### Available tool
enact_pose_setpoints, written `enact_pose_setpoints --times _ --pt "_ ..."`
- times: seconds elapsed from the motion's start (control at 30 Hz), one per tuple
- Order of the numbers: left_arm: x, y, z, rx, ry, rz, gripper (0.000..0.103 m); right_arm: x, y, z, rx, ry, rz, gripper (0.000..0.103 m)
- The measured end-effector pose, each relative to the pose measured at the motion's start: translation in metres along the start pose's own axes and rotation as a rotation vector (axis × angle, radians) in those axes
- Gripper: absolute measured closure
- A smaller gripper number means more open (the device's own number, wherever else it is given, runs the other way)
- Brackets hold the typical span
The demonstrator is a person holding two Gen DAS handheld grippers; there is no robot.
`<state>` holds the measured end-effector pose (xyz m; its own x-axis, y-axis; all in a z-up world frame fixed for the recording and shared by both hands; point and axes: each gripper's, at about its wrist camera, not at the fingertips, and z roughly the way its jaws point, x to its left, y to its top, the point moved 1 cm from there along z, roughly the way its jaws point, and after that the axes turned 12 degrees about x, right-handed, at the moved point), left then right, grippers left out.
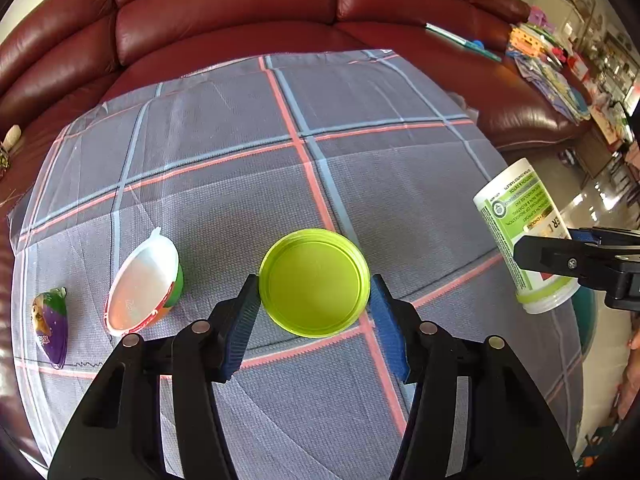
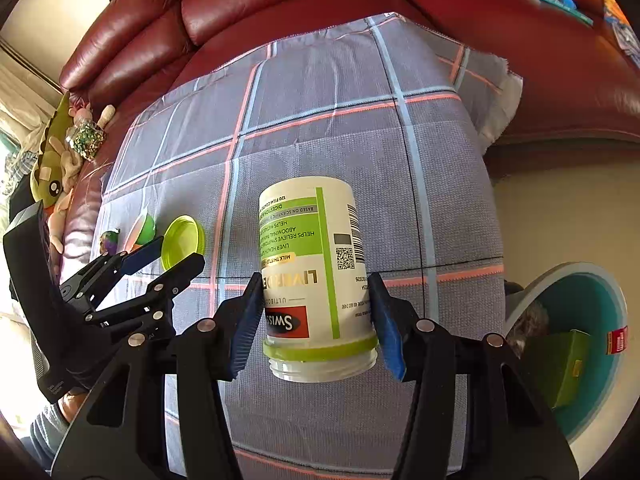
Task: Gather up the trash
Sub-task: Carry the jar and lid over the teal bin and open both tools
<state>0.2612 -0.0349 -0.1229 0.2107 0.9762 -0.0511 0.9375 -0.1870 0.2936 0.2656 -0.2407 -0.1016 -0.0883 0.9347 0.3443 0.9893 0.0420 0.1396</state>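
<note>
My left gripper [image 1: 316, 292] is shut on a lime green lid [image 1: 314, 282], holding it by its rim above the checked cloth [image 1: 240, 184]. My right gripper [image 2: 314, 292] is shut on a white and green supplement bottle [image 2: 316, 276], open neck toward the camera; the bottle also shows at the right of the left wrist view [image 1: 524, 236]. A jelly cup [image 1: 144, 284] lies tipped on the cloth left of the lid. A purple wrapper [image 1: 52, 324] lies further left. The left gripper [image 2: 164, 258] shows in the right wrist view with the lid [image 2: 182, 242].
The cloth covers a dark red leather sofa [image 1: 224, 8]. A teal bin [image 2: 580, 344] holding a green box stands at the right, below the sofa edge. Plush toys [image 2: 60, 168] sit at the far left. Papers and toys [image 1: 552, 72] lie on the sofa's right part.
</note>
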Motion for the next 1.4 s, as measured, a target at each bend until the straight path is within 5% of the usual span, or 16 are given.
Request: enact_pose_setpoints --times 0.37,0.7,1.0,1.4 --pt "-0.059 -0.027 -0.046 -0.039 -0.083 0.106 0.047 -0.044 -0.052 -0.057 -0.096 0.027 0.096 0.053" --pt "-0.157 -0.050 -0.066 -0.040 -0.160 0.279 0.047 -0.125 -0.118 -0.115 -0.201 0.003 0.247 0.053" --pt "-0.240 -0.062 -0.050 0.016 -0.194 0.416 0.047 -0.197 -0.162 -0.125 -0.230 0.011 0.384 0.053" --pt "-0.304 -0.049 -0.009 0.107 -0.178 0.496 0.046 -0.240 -0.167 -0.106 -0.192 0.037 0.447 0.053"
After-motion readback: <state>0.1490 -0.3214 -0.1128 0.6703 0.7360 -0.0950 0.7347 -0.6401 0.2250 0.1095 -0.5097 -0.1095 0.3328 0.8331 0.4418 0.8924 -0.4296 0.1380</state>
